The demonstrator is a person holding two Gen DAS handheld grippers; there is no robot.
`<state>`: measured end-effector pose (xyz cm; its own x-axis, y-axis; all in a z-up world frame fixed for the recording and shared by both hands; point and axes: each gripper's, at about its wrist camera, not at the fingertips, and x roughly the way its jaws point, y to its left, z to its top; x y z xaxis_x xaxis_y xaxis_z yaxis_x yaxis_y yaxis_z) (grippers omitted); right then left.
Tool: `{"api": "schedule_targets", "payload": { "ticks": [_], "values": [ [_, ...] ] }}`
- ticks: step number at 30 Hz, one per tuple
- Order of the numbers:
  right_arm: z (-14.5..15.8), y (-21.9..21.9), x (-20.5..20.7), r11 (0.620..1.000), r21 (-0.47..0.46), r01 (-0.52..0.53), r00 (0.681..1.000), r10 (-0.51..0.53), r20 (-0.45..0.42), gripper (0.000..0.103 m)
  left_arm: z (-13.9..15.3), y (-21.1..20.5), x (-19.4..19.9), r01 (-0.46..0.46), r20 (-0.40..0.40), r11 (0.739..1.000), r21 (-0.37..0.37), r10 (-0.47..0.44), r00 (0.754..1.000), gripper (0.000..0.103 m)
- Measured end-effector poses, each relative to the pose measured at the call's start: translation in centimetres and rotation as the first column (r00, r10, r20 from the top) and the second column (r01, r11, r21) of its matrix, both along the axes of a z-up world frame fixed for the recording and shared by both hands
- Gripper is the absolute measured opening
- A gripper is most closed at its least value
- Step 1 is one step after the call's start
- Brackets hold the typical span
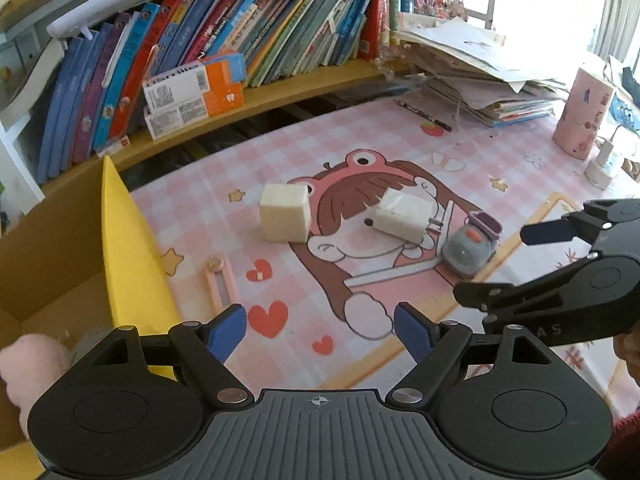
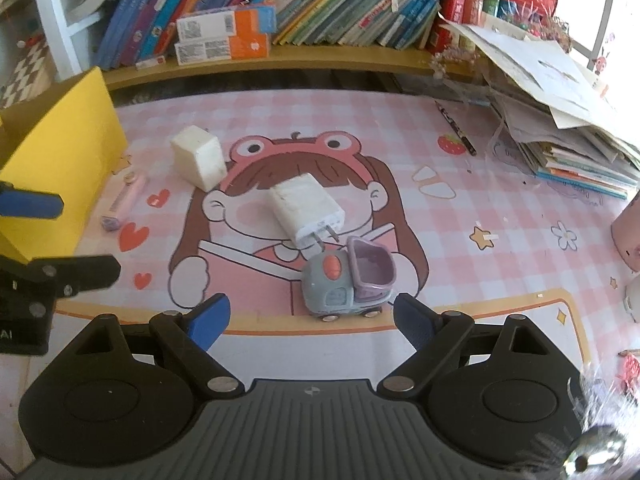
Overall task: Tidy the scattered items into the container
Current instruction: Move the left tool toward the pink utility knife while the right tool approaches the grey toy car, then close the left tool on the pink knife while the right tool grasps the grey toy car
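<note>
Right gripper (image 2: 310, 322), jaws apart, with the small grey-and-purple plastic toy truck (image 2: 347, 282) just ahead between them; left gripper (image 1: 320, 332), jaws apart and empty, beside the yellow-walled cardboard box (image 1: 128, 248).

Blk grippers (image 1: 320, 330) w/ blue pads (image 2: 210, 320), silver screws.

**Count of items on the desk mat**

One white cube block (image 2: 199, 158). One white charger plug (image 2: 307, 210), two prongs. One grey toy truck (image 2: 347, 280) with purple bed. One pink slim utility knife (image 2: 123, 200). One yellow cardboard box (image 2: 56, 168). Two orange-and-white cartons (image 2: 224, 36) stacked on shelf. One pen (image 2: 456, 128). One pink cylinder holder (image 1: 582, 114). Two grippers: left gripper (image 1: 320, 330), right gripper (image 2: 312, 320).
</note>
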<state>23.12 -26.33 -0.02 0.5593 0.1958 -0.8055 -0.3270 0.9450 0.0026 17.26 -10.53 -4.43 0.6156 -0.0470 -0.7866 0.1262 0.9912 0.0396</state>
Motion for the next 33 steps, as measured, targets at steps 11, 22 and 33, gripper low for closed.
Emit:
{"api": "schedule_targets", "payload": {
  "ticks": [11, 22, 33],
  "values": [
    [-1.4, -0.3, 1.5, 1.000, -0.007, 0.024, 0.999, -0.024, -0.024, 0.089, -2.4, -0.4, 3.2, -0.148, 0.043, 0.980, 0.137, 0.143, 0.989, 0.072],
    [-2.2, -0.1, 2.6, 1.000, 0.000, 0.009, 1.000, -0.009, -0.021, 0.087, -4.3, 0.7, 6.3, -0.375, 0.061, 0.917, 0.133, 0.370, 0.927, 0.062],
    [-3.0, -0.5, 3.4, 1.000, 0.004, 0.024, 0.999, -0.024, -0.039, 0.087, -5.7, 1.5, 7.8, -0.431, -0.025, 0.897, 0.100, 0.435, 0.900, 0.062]
  ]
}}
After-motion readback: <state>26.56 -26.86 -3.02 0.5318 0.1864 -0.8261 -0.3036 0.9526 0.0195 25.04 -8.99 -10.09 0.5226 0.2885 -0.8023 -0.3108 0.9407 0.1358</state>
